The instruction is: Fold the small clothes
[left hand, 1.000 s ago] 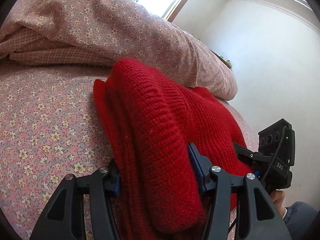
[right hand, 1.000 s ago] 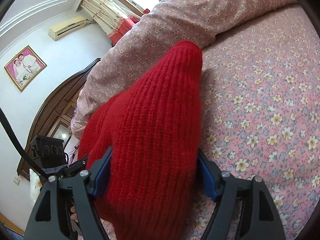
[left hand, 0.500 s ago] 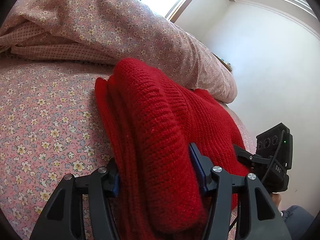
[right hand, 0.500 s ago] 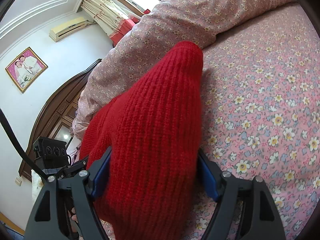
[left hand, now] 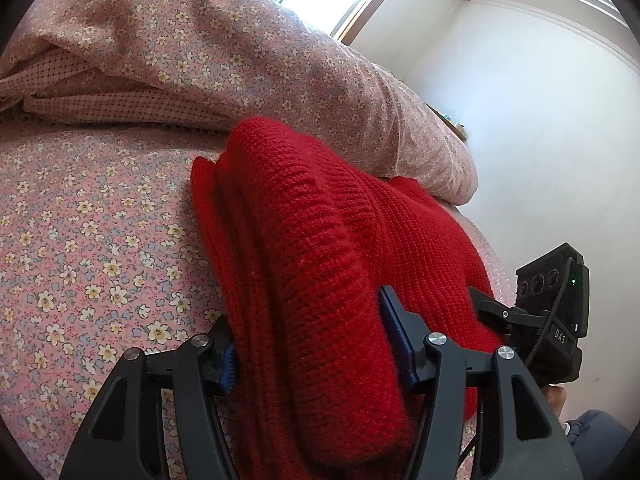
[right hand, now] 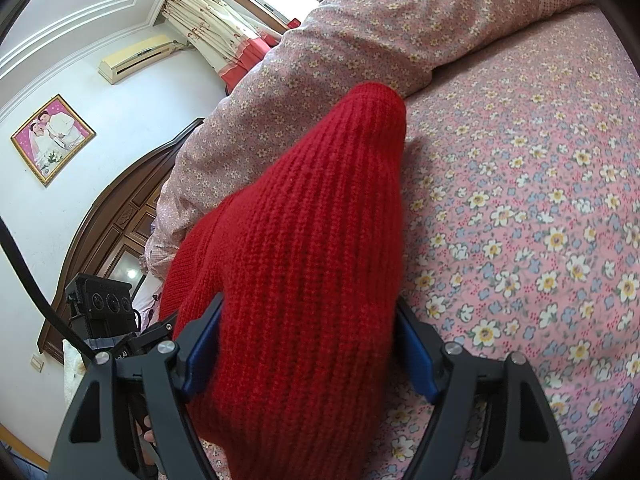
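A red knitted sweater (left hand: 320, 248) lies folded into a thick bundle on the floral bed sheet (left hand: 80, 240). My left gripper (left hand: 312, 344) is shut on one end of the bundle, its blue pads pressed into the knit. My right gripper (right hand: 308, 340) is shut on the other end of the sweater (right hand: 312, 240). The sweater's far edge rests against the rolled floral quilt. The right gripper also shows at the right edge of the left wrist view (left hand: 548, 320), and the left gripper at the left of the right wrist view (right hand: 104, 312).
A rolled floral quilt (left hand: 240, 48) lies along the far side of the bed, also in the right wrist view (right hand: 360, 40). A dark wooden headboard (right hand: 120, 220) and a framed photo (right hand: 50, 138) are on the left wall. Floral sheet (right hand: 540, 200) extends right.
Both grippers keep hold of the sweater. The views have shifted slightly, with the bundle edging toward the quilt.
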`<state>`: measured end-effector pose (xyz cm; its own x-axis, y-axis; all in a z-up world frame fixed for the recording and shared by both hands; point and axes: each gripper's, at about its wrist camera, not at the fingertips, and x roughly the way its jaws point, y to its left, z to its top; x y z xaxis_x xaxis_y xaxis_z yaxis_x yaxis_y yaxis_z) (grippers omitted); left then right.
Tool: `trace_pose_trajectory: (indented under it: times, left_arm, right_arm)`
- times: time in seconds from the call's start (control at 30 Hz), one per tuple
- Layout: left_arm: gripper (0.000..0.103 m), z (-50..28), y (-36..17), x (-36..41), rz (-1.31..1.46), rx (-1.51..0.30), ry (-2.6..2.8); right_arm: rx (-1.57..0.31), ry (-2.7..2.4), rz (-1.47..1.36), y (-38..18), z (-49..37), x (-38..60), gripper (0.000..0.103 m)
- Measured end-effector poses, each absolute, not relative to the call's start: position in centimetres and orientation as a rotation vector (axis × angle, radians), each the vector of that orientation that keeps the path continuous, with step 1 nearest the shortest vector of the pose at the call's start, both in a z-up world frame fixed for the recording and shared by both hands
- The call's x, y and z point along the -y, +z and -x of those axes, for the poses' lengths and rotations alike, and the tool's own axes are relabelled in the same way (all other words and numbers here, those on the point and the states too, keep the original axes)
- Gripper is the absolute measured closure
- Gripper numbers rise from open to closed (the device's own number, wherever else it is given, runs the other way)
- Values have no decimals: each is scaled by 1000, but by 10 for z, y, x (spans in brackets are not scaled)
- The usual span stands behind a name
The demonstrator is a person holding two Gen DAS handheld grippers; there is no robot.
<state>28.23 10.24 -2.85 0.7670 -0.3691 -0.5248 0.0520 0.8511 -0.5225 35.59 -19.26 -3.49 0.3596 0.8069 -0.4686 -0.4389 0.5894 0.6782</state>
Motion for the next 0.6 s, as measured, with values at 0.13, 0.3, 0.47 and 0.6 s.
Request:
trace_pose_trajectory:
  times: [0.13,0.3,0.47,0.6]
  left_arm:
    - [50,-283,-29,-102,506,-662,-237]
    - [46,-283,-28,-100,496,-665,-221]
    - [41,-282,-26,-98,477,-665,-197]
    - [30,-280,-23,-95,426,-664,-149]
  right_arm:
    - [-876,845,-486,-35,-356,193,23]
    - [-876,845,-486,-35,-356,193,23]
    - [-875,845,-489,-35,-356,193,22]
    - [-870,846,-499,-34,-355,193,21]
